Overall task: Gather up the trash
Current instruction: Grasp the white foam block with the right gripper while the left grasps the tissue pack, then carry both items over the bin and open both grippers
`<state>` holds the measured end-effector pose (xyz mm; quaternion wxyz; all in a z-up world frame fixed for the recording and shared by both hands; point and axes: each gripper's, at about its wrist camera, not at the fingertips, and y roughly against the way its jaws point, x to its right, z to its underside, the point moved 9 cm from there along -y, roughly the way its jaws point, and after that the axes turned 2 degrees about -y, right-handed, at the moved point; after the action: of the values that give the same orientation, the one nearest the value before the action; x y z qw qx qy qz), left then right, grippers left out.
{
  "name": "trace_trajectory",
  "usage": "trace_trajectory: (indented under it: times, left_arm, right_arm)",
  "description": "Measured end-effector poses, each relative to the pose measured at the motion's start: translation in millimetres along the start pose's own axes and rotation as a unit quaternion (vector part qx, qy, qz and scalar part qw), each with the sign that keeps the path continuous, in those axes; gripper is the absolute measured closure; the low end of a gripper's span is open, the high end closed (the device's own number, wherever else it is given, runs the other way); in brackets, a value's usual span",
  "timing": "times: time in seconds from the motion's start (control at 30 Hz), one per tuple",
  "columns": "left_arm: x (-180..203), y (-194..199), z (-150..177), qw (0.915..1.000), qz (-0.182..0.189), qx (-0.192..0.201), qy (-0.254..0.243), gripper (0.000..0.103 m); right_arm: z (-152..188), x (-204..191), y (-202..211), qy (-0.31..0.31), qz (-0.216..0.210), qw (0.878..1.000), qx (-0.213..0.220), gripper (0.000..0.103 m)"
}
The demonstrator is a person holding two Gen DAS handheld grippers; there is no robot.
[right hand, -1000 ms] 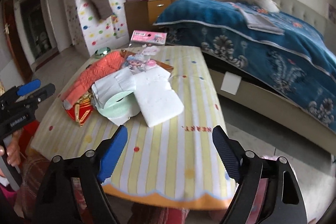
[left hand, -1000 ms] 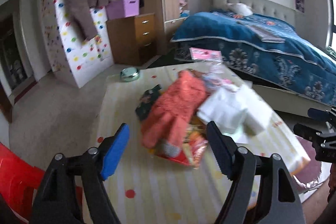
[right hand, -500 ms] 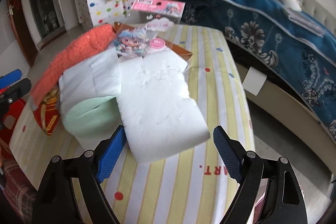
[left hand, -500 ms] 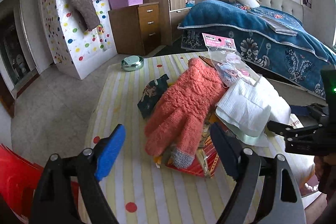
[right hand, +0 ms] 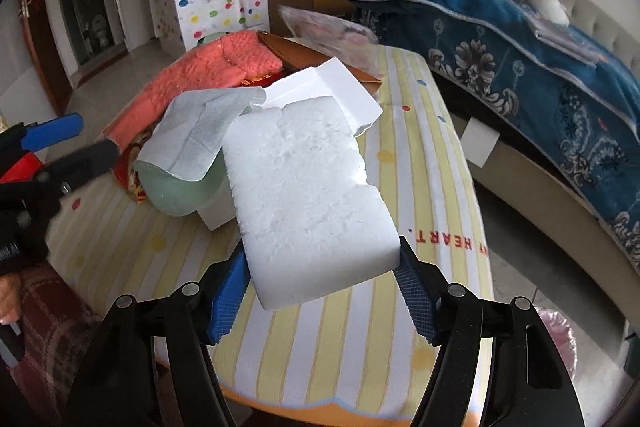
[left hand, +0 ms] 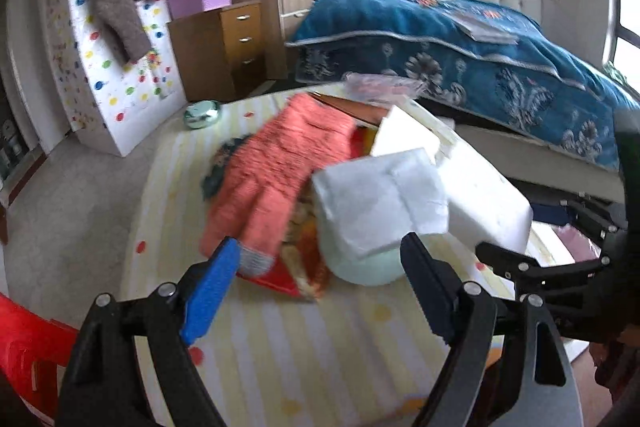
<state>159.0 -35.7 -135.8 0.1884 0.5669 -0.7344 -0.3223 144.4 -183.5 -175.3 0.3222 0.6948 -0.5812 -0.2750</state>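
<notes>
A white foam block (right hand: pixel 308 195) lies tilted on the striped table (right hand: pixel 424 187), its near end between the fingers of my right gripper (right hand: pixel 322 291), which touch its sides. It also shows in the left wrist view (left hand: pixel 480 187). Beside it lie a folded white tissue (left hand: pixel 380 199) over a pale green bowl (left hand: pixel 364 267), a red snack wrapper (left hand: pixel 296 275) and a clear toy packet (right hand: pixel 332 31). My left gripper (left hand: pixel 316 295) is open and empty, just short of the wrapper and bowl.
An orange fluffy glove (left hand: pixel 280 163) lies over the pile. A small green tin (left hand: pixel 202 113) sits at the table's far edge. A bed with a blue cover (left hand: pixel 480 51) stands to the right. A red chair (left hand: pixel 24 343) is at the left.
Both grippers have moved in towards the pile. My right gripper's fingers have narrowed onto the near end of the foam block, which now sits tilted up.
</notes>
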Motion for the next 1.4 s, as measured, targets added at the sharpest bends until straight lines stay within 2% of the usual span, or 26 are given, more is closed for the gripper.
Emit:
trace_trajectory:
  times: [0.3, 0.4, 0.47, 0.5, 0.57, 0.6, 0.63, 0.67, 0.73, 1.0, 1.2, 1.4]
  left_arm:
    - [20.2, -26.3, -6.5, 0.9994, 0.024, -0.022, 0.01, 0.023]
    - [19.1, -35.8, -5.7, 0.9993, 0.016, -0.031, 0.01, 0.031]
    - [18.9, -40.9, -2.7, 0.999, 0.016, -0.04, 0.007, 0.046]
    - [19.6, -43.1, -0.2, 0.9988, 0.018, -0.045, 0.006, 0.05]
    - [21.0, -48.2, 6.9, 0.9983, 0.013, -0.056, -0.003, 0.071]
    - [22.7, -49.3, 10.0, 0.9982, 0.015, -0.058, -0.007, 0.074]
    - [22.8, -48.5, 11.0, 0.9982, 0.015, -0.058, -0.009, 0.085]
    - [23.0, -46.7, 11.9, 0.9982, 0.016, -0.057, -0.012, 0.093]
    - [21.7, -39.7, 11.5, 0.9986, 0.016, -0.049, -0.009, 0.1]
    - [-1.3, 25.7, -15.1, 0.9984, 0.03, 0.036, 0.033, 0.102]
    - [-2.7, 74.0, -36.5, 0.9943, 0.038, 0.093, 0.034, 0.102]
    - [11.6, 91.2, -42.0, 0.993, 0.036, 0.112, 0.014, 0.102]
  right_arm:
    - [8.7, 2.3, -0.5, 0.02, -0.004, 1.0, -0.011, 0.038]
    - [13.4, 1.7, -2.4, 0.031, -0.003, 0.999, -0.014, 0.038]
    - [15.9, 2.1, -2.1, 0.032, -0.001, 0.999, -0.014, 0.038]
    - [16.1, 2.9, -1.9, 0.031, 0.0, 0.999, -0.015, 0.038]
    - [17.4, 7.6, -0.5, 0.026, 0.004, 1.0, -0.015, 0.038]
    - [17.8, 10.8, 0.8, 0.021, 0.005, 1.0, -0.014, 0.038]
    - [17.8, 11.6, 1.5, 0.019, 0.005, 1.0, -0.014, 0.038]
    - [17.8, 14.8, 3.6, 0.014, 0.007, 1.0, -0.012, 0.038]
    - [17.7, 19.1, 8.9, 0.003, 0.007, 1.0, -0.008, 0.038]
    - [14.0, 26.4, 34.6, -0.032, -0.007, 0.999, 0.017, 0.037]
    - [10.6, 31.0, 52.1, -0.054, -0.016, 0.998, 0.037, 0.037]
    - [12.4, 34.0, 65.4, -0.068, -0.019, 0.996, 0.049, 0.037]
